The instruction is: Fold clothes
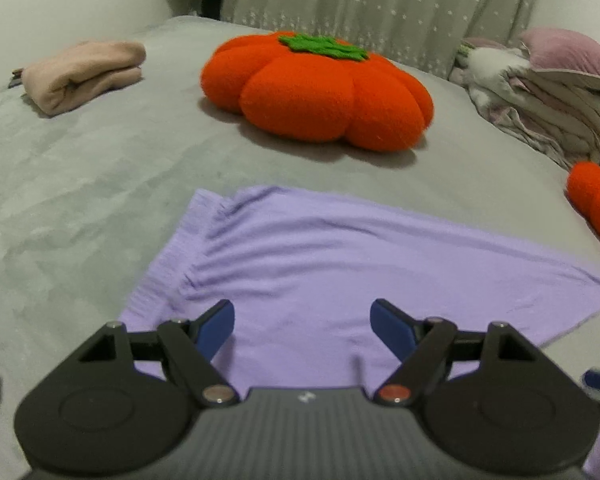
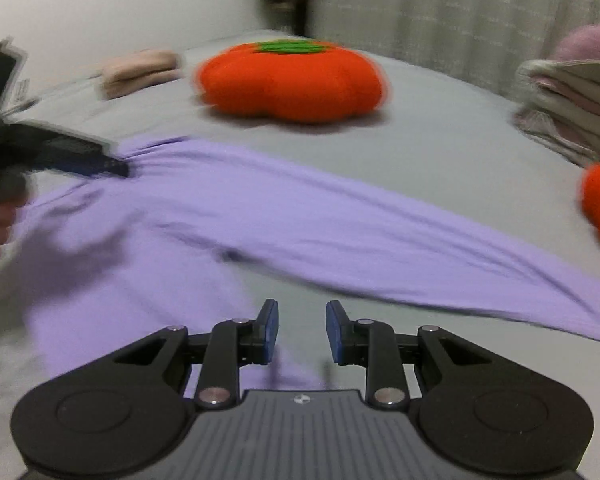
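Lilac trousers (image 1: 312,264) lie spread across the lower centre of the grey bed sheet (image 1: 80,184), elastic waistband at centre-left, one leg running to the right edge. Left gripper (image 1: 302,330): jaws wide apart, nothing held, hovering over the waist end. Right gripper (image 2: 302,332): jaws parted, empty, over the near hem. A folded pink garment (image 1: 84,74) sits upper left. Judgement: grasp stage; each gripper needs an edge pinched before folding.

The right gripper (image 2: 302,330) hovers half-open over the purple garment (image 2: 300,216) spread on the bed (image 2: 440,148); an orange cushion (image 2: 292,80) lies beyond.
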`<state>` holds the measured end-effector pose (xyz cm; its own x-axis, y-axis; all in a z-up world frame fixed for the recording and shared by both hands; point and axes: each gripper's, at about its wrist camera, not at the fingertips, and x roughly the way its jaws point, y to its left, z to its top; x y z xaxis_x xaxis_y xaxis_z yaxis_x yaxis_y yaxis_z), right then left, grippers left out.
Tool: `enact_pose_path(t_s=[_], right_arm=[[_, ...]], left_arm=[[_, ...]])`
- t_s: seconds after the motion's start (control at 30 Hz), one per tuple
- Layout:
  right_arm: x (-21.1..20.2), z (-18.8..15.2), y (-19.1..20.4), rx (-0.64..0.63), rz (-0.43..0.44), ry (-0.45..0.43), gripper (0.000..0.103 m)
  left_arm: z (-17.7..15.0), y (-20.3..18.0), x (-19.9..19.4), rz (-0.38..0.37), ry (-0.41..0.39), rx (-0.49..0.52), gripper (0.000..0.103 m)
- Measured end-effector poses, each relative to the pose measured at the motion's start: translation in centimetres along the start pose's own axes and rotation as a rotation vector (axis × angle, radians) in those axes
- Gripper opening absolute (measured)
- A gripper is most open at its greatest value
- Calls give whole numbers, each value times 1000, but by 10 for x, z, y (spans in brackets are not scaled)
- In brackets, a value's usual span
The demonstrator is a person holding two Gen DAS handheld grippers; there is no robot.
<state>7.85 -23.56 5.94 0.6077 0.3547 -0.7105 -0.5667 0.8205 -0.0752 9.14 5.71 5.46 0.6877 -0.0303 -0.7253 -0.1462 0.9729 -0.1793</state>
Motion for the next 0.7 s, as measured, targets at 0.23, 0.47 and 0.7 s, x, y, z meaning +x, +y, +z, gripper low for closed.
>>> enact_pose_path(t_s=[0.23, 0.47, 0.7], right_arm=[[10, -27, 48, 3, -2, 44, 27], [-19, -58, 51, 97, -26, 38, 27], [-46, -83, 57, 171, -50, 52, 29]], left_arm=[[-17, 3, -3, 1, 52, 12, 78], [-26, 24, -11, 32, 68, -13, 78], [-35, 44, -23, 70, 72, -32, 78]])
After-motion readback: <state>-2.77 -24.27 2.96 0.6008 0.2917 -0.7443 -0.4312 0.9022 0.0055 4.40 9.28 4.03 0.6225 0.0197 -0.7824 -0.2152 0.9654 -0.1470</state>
